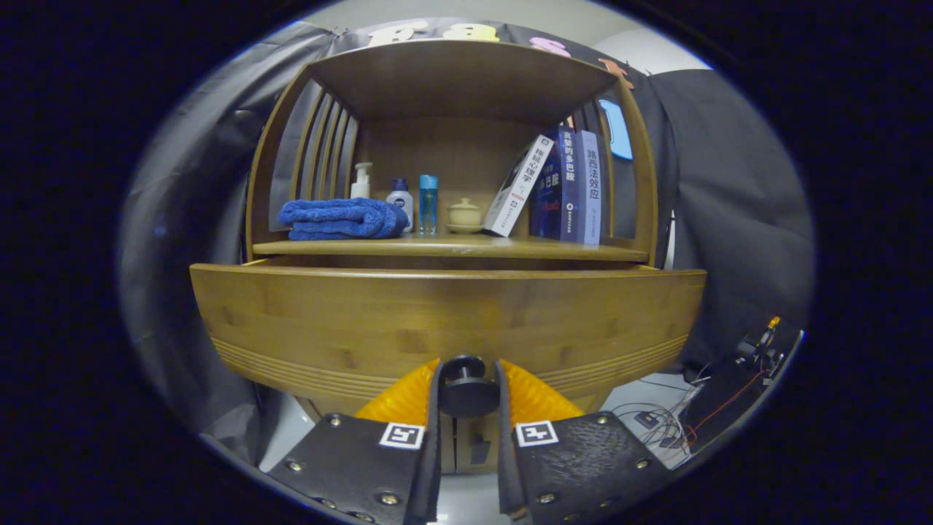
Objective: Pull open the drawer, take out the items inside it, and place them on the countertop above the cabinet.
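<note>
A wooden cabinet fills the view. Its drawer front (437, 321) stands forward of the countertop shelf (452, 248), so the drawer is pulled partly out. The drawer's inside is hidden behind its front. A round dark knob (466, 390) sits low on the drawer front. My gripper (468, 390) is shut on that knob, one finger pressing each side.
On the countertop lie a folded blue towel (341, 219), a pump bottle (361, 181), two small bottles (415, 203), a little lidded jar (464, 214) and several leaning books (561, 186). Cables and gear (729, 394) lie on the floor to the right of the cabinet.
</note>
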Action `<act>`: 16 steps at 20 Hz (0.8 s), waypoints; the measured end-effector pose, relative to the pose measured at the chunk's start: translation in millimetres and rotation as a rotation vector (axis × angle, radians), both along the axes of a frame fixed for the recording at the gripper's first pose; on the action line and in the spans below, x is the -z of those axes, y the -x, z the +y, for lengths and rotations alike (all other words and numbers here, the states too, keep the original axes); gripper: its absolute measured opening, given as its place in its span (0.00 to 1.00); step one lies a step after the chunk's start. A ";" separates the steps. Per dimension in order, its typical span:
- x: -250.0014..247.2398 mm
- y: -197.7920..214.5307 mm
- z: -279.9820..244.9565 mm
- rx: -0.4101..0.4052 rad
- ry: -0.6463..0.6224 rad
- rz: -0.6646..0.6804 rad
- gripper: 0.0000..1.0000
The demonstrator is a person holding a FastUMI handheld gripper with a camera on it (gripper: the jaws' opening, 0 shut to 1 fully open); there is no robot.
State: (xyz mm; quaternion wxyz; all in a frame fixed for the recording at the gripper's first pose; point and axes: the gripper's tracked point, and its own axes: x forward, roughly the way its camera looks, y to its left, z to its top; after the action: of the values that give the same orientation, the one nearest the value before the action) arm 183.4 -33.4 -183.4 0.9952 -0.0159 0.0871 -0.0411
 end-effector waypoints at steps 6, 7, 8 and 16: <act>2.8 27.5 0.5 -0.006 0.006 -0.002 0.32; 3.7 30.9 0.0 -0.005 0.017 -0.001 0.32; 5.9 35.8 1.1 -0.011 0.021 0.003 0.32; 7.2 80.2 -0.2 -0.017 0.006 -0.003 0.32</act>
State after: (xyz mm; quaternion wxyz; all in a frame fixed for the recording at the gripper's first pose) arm 103.3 -33.6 -190.7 0.9956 -0.0194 0.0854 -0.0329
